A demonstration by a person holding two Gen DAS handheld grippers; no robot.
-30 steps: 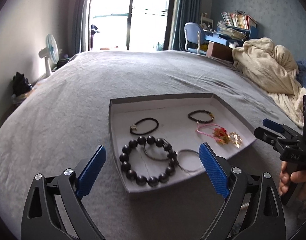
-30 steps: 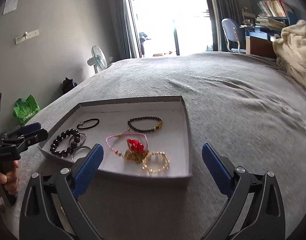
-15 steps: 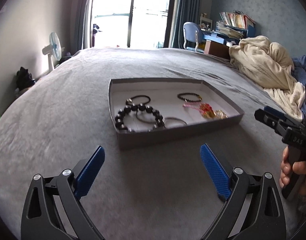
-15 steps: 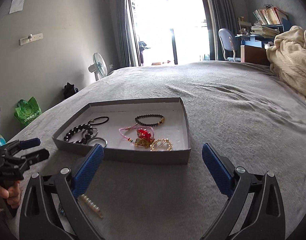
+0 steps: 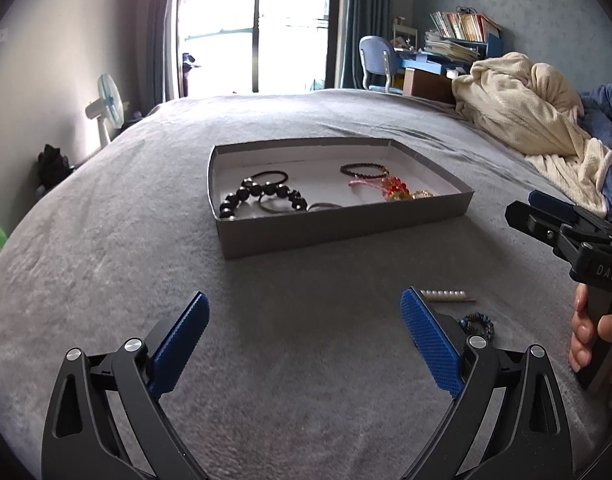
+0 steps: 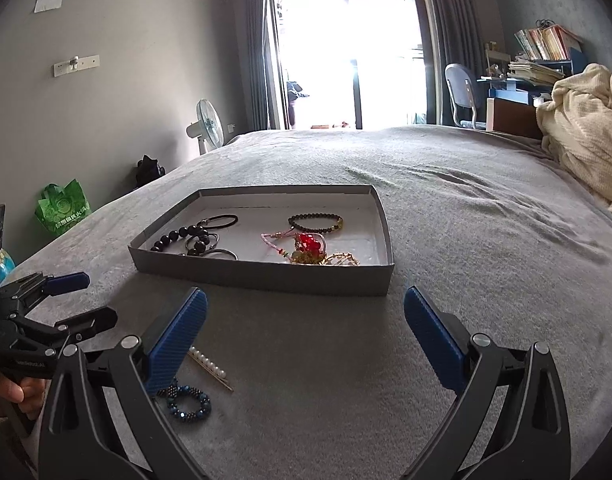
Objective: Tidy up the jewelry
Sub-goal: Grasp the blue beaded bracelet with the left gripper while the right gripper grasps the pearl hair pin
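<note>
Two grippers hover low over a grey bedspread (image 6: pixel 466 208), and both are spread wide with nothing between their blue pads. The left gripper (image 5: pixel 302 334) has only bare blanket between its fingers, while the right gripper (image 6: pixel 306 332) is likewise released over empty cloth. Each tool is held by a hand: the right hand (image 5: pixel 590 330) grips its handle at the edge of the left wrist view, and the left hand (image 6: pixel 10 394) shows in the corner of the right wrist view. Just beside the right gripper's left finger lie two loose pieces on the bedspread, a pearl hair clip (image 6: pixel 210 364) and, nearer the camera, a dark blue beaded ring (image 6: pixel 188 398); the two are near each other, and whether they touch cannot be told. Farther ahead sits a shallow grey tray (image 6: pixel 266 272) with a white floor. Inside it, toward its left side, rest a large black bead bracelet (image 5: pixel 262 196), a black hair tie (image 5: pixel 270 176) and thin metal rings (image 6: pixel 220 254). Toward its right side are a small dark bead bracelet (image 6: pixel 316 220), a pink cord with red beads (image 6: pixel 306 242) and a gold bracelet (image 6: pixel 342 258). A cream blanket (image 5: pixel 526 120) is heaped at the far right of the bed, well apart from the tray.
</note>
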